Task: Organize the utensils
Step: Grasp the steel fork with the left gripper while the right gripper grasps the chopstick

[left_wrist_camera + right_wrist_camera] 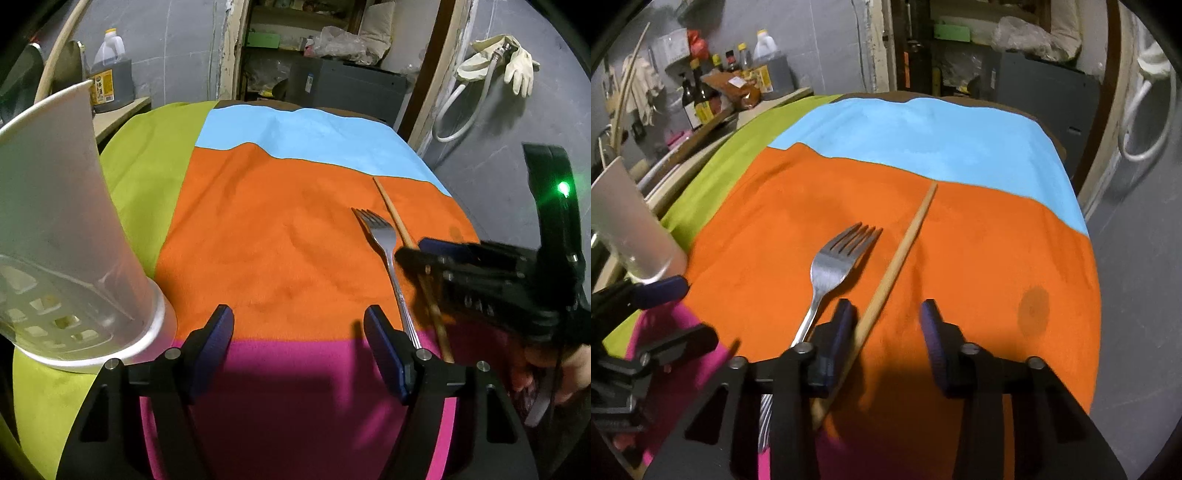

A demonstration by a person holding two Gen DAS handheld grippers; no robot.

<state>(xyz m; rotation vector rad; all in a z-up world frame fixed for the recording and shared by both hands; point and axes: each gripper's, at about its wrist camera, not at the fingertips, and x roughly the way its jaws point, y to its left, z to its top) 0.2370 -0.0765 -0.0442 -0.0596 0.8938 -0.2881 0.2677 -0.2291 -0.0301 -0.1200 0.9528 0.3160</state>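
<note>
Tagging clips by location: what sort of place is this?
Likely a home kitchen or utility corner: sauce bottles crowd a side counter, rubber gloves hang on a bare wall, and storage shelves stand behind the cloth-covered table.

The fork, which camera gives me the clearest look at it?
The right wrist view: the fork lies near the middle, tines sharp, beside the chopstick; only its handle end hides behind the right gripper. The left wrist view shows it smaller and off to the right, though almost full length.
</note>
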